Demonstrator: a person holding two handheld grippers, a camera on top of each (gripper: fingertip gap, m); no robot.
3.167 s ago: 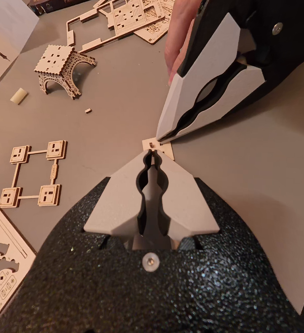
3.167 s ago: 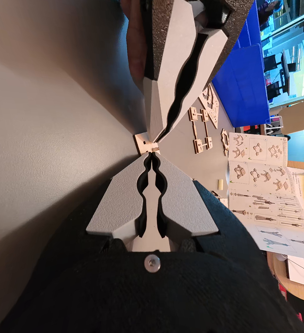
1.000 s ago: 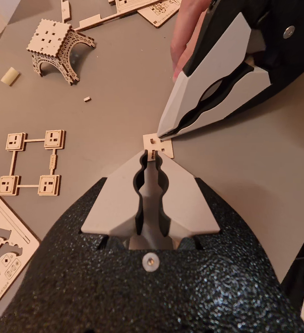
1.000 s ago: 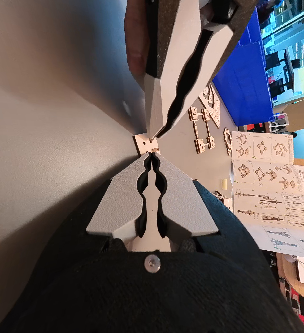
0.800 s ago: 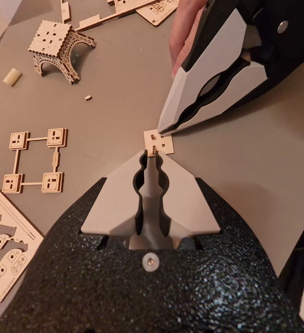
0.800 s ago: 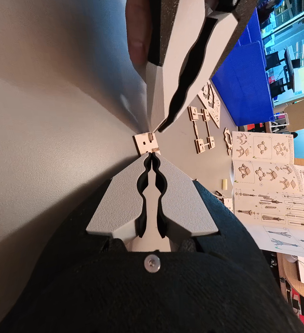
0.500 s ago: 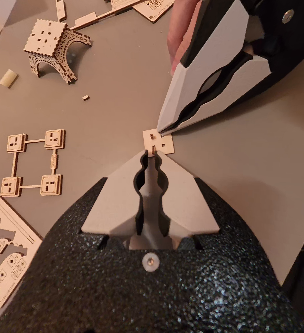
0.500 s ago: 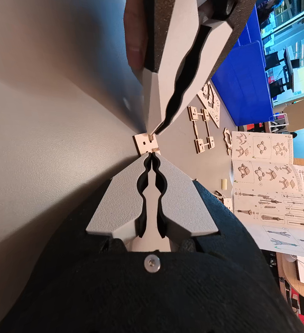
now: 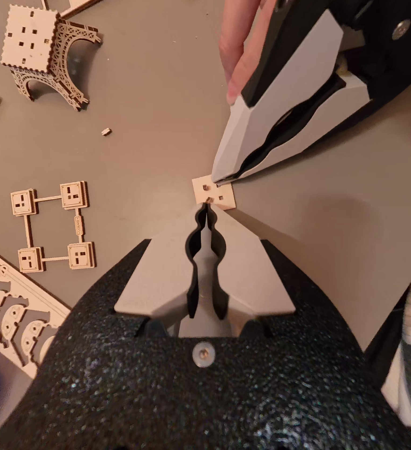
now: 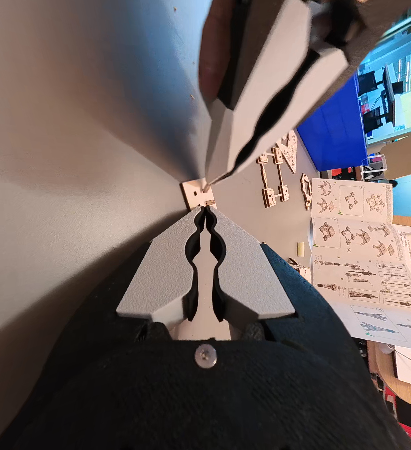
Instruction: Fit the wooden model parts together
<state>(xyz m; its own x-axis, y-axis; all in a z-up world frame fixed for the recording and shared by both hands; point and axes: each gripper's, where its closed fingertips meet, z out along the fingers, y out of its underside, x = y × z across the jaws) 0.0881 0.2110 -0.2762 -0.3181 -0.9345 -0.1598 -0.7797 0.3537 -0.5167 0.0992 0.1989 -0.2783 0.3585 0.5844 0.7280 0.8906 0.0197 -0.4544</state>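
The small square wooden plate (image 9: 213, 193) lies flat on the grey bench (image 9: 151, 146), caught between both pairs of tongs. In the left wrist view the left tongs (image 9: 206, 206) are closed to a thin slit, their tips at the plate's 6 o'clock edge and pinching a tiny wooden peg (image 9: 209, 199) that stands at a slot there. The right tongs (image 9: 216, 180) come in from 1 o'clock, also closed, tips touching the plate's far edge; whether they clamp a peg or simply press the plate down cannot be told from here. The coming move appears to turn on this: the plate sits straight ahead of the left tongs at 12 o'clock, the peg's long axis roughly upright against the flat plate, so it seems to need a push down into its slot while the other tongs steady the plate. Both are equally near. The right wrist view shows what the other hides: the right tongs (image 10: 204, 210) meet the plate (image 10: 194, 196) edge-on, a peg (image 10: 210, 201) just beside their tips, and the left tongs (image 10: 205, 189) descending from 12 o'clock onto a second peg. Farther out, it alone shows the instruction sheet (image 10: 360, 255) at 3 o'clock; the left view alone shows the tower base (image 9: 43, 53) at 10 o'clock and the four-square frame (image 9: 53, 225) at 9 o'clock.
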